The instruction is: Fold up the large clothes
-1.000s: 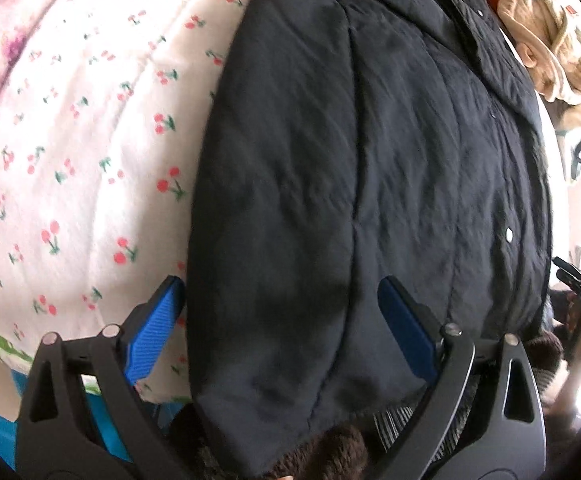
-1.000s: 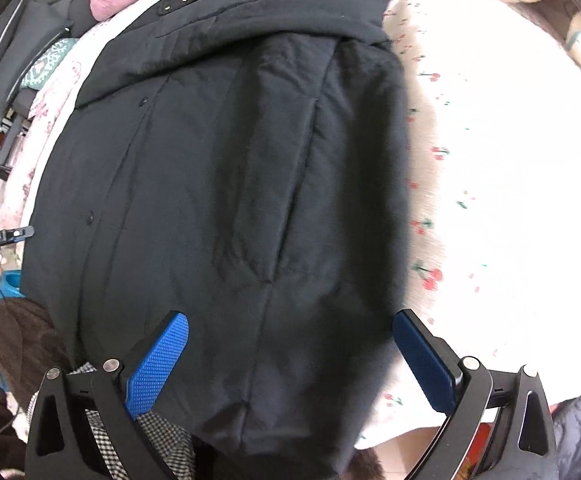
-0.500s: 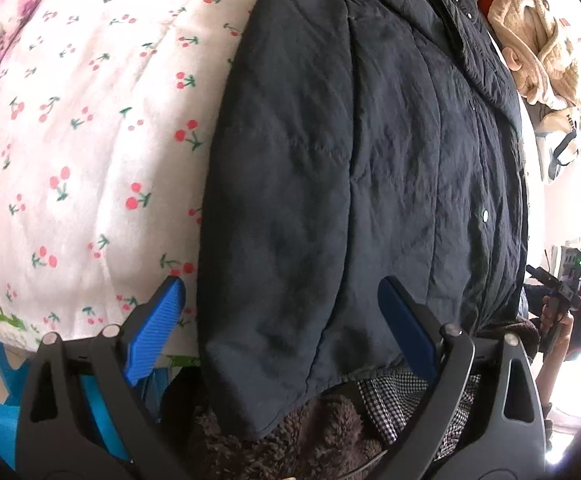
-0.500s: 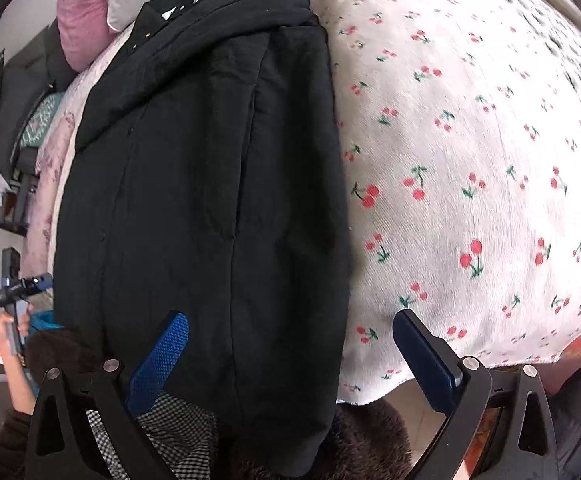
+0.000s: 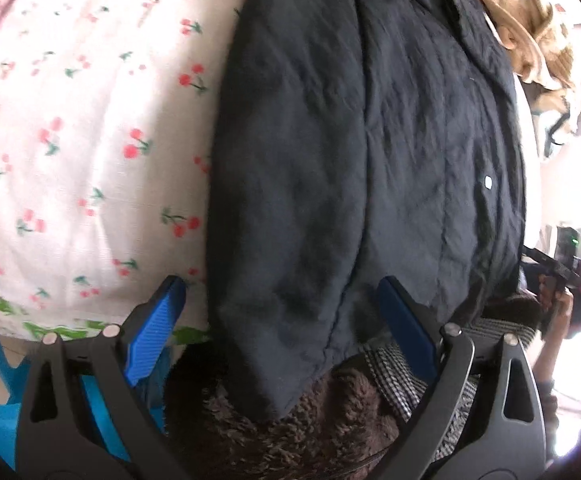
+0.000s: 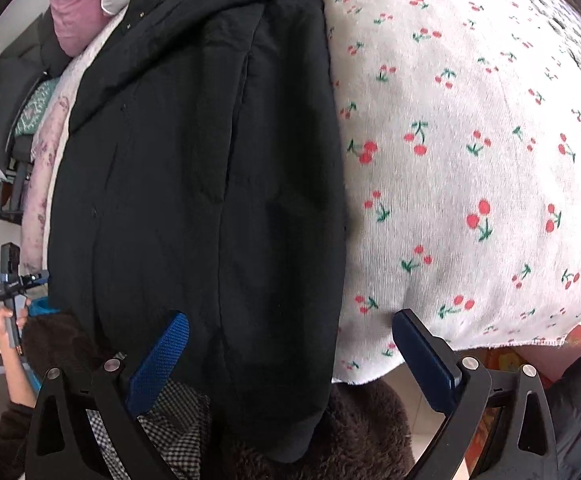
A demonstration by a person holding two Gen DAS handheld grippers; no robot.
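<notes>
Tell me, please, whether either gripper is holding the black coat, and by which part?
Nothing is held: the left gripper and right gripper both gape open near the hem of the black coat.

Cherry-print bedsheet [image 6: 470,128], pink pillow [image 6: 76,12]

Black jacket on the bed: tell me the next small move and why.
Probably bring each open hand-held gripper, left and right, down onto the black jacket's near hem and close. Both sleeves look folded in already, neither gripper holds cloth, and the hem hangs over the cherry-print sheet's edge.
</notes>
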